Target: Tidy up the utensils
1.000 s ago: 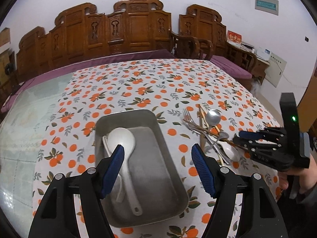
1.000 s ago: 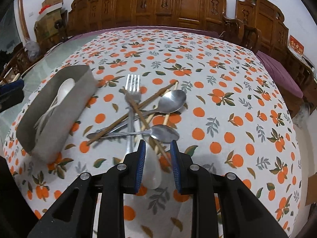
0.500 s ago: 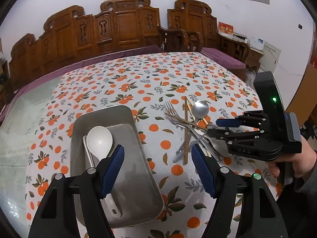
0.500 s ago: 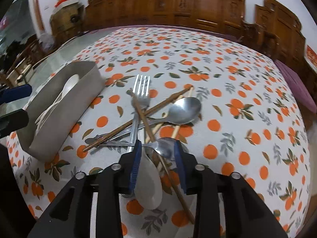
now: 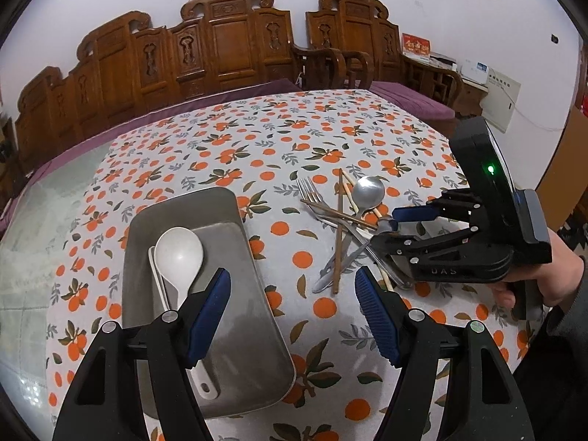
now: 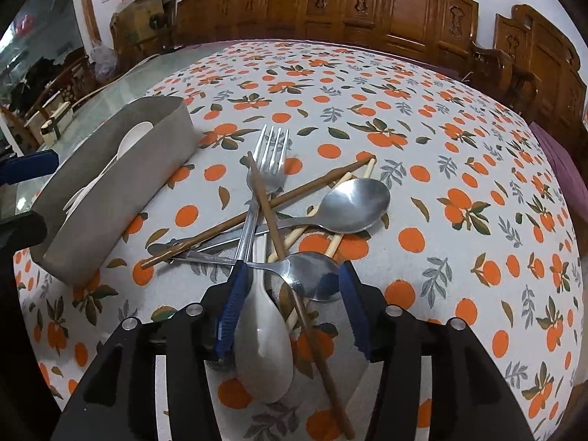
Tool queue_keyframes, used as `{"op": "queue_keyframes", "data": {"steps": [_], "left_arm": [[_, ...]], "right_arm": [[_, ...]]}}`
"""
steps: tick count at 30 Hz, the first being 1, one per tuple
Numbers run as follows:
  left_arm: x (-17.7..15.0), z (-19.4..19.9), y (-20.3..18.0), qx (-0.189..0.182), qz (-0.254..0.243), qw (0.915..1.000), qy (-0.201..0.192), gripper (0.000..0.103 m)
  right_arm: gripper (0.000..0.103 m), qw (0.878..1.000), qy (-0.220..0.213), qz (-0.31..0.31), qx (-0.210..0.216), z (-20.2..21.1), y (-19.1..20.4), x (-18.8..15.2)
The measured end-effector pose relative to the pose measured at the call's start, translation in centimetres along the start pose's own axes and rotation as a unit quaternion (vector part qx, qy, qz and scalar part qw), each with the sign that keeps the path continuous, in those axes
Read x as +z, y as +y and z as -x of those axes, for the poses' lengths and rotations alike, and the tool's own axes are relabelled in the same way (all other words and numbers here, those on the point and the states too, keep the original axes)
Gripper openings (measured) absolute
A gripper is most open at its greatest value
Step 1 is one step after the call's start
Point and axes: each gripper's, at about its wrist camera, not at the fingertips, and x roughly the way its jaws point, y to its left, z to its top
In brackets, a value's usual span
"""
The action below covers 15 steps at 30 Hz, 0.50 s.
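A grey metal tray (image 5: pixel 220 205) holds two white spoons (image 5: pixel 178 253). My left gripper (image 5: pixel 292 286) hangs open over the tray's right edge, with nothing between its fingers. To the right lies a tangled pile: a fork (image 6: pixel 270 158), a large metal spoon (image 6: pixel 352 202), a smaller metal spoon (image 6: pixel 312 275), brown chopsticks (image 6: pixel 264 205), pale chopsticks (image 6: pixel 345 228) and a white spoon (image 6: pixel 262 345). My right gripper (image 6: pixel 292 305) is low over the pile's near end and its jaws are opening. The white spoon's bowl and the smaller metal spoon lie between its pads, ungripped.
An orange-print cloth (image 5: pixel 294 139) covers most of the table; bare glass (image 5: pixel 44 228) shows at the left. Carved wooden benches (image 5: pixel 228 47) with purple cushions line the far side. A person's hand (image 5: pixel 544 279) holds the right gripper (image 5: pixel 387 228) near the table's right edge.
The right gripper's jaws have spread wider and it has sunk closer onto the pile. The left gripper has shifted right, from over the tray's middle to its right edge.
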Motion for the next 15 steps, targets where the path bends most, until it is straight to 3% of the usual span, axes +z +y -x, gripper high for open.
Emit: {"op": "queue_keyframes", "data": {"steps": [4,8,15], "left_arm": [[-0.02,-0.04,0.07,0.003,-0.001,1.0,0.002,0.067],[0.04,0.06,0.32,0.003,0.002,1.0,0.001,0.067],[-0.01,0.14,0.45,0.004,0.003,1.0,0.001,0.067]], "right_arm": [[0.05,1.0,0.005,-0.003,-0.005,0.03,-0.03,0.1],[0.036,1.0,0.004,0.003,-0.005,0.44,0.18,0.0],[0.029,1.0,0.006,0.02,-0.013,0.76,0.68,-0.16]]}}
